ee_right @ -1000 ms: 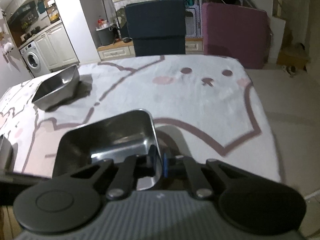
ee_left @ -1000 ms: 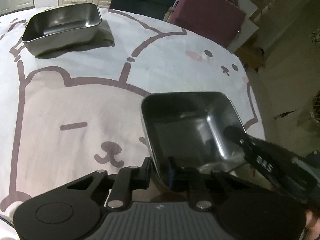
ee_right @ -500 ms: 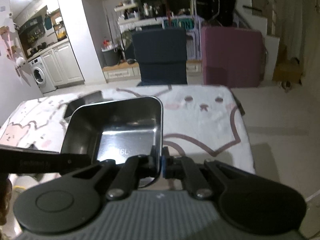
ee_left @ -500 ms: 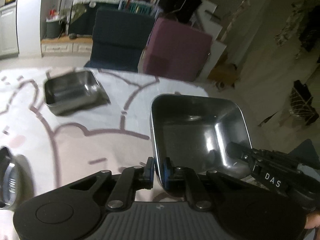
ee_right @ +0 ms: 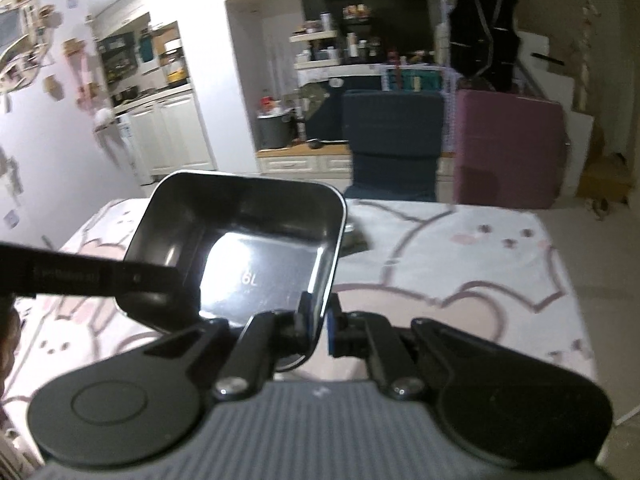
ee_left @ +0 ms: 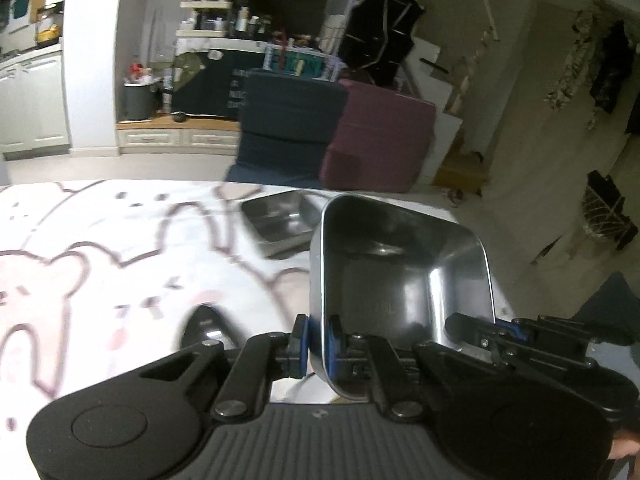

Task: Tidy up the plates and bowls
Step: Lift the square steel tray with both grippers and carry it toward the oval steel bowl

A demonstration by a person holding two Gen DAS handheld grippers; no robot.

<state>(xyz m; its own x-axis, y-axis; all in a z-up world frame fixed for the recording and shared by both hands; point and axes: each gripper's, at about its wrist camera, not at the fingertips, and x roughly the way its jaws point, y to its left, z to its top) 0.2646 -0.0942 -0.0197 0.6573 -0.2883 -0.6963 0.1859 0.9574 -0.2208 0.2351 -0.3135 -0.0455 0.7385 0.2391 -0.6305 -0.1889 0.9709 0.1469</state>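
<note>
A square steel bowl (ee_left: 400, 276) is held in the air above the table by both grippers. My left gripper (ee_left: 316, 342) is shut on its left rim. My right gripper (ee_right: 318, 320) is shut on its right rim; the bowl (ee_right: 248, 256) fills the middle of the right wrist view. The right gripper (ee_left: 508, 330) also shows at the bowl's right side in the left wrist view. A second steel bowl (ee_left: 280, 220) sits on the table beyond, partly hidden behind the held one.
The table is covered by a white cloth with pink bear drawings (ee_left: 100, 260). A dark object (ee_left: 204, 330) lies on it near my left gripper. A navy chair (ee_left: 288, 128) and a maroon chair (ee_left: 380, 140) stand past the far edge.
Both grippers have lifted the steel bowl off the table and carried it up and toward the second bowl. The views have tilted up to show the room.
</note>
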